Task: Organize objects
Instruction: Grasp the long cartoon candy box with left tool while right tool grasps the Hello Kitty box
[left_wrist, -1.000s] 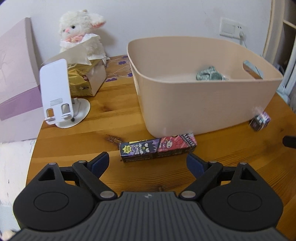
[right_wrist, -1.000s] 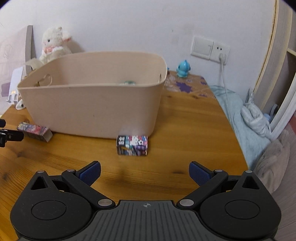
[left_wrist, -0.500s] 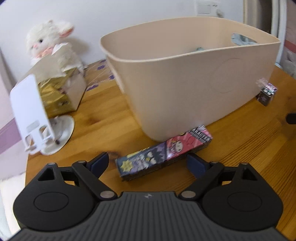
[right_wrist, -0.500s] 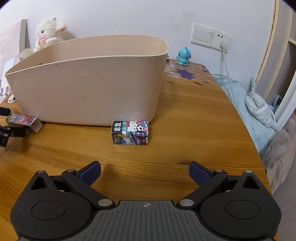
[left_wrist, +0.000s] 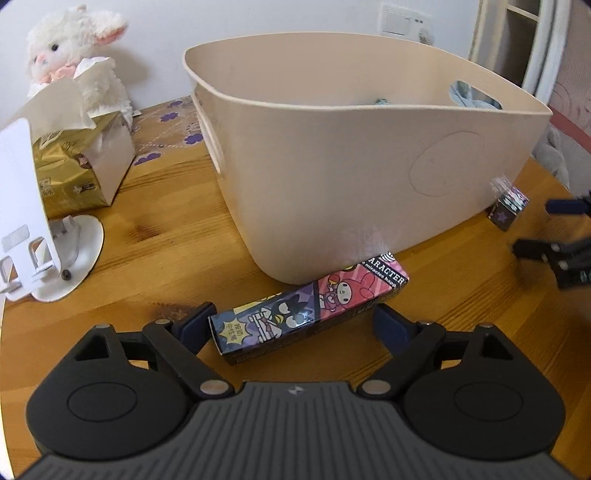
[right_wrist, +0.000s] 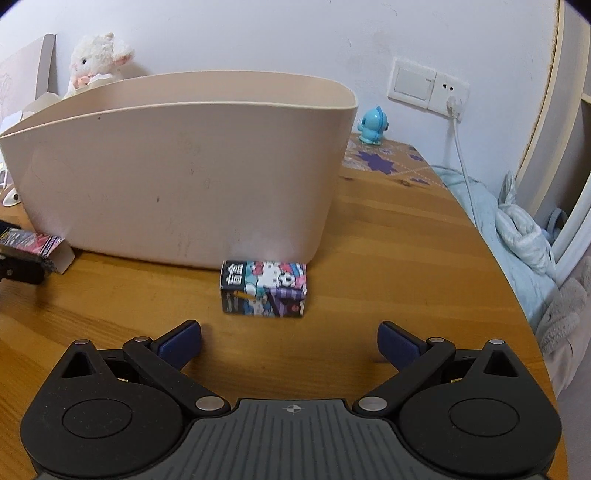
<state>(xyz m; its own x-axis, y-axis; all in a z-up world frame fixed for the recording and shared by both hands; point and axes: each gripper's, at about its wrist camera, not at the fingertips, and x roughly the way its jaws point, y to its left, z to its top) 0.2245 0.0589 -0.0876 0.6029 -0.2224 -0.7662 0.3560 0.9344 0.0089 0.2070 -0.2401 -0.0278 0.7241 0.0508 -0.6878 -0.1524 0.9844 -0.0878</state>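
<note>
Step in hand: pick-up approach. Left hand-held gripper (left_wrist: 288, 326) is spread wide around the long box (left_wrist: 310, 310), apparently untouched, beside the bin (left_wrist: 369, 177). Right hand-held gripper (right_wrist: 290, 341), likewise spread, is short of the small box (right_wrist: 264, 288). Next: closure is required.

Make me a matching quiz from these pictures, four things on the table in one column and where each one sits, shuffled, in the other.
Things:
1. long cartoon box
2. small cartoon box
3. blue figurine
4. white phone stand

Places:
A. by the wall socket
B. between the open left tool's fingers
C. in front of the gold tissue box
D. ahead of the open right tool, against the beige bin

Pairs: 1-B, 2-D, 3-A, 4-C
</note>
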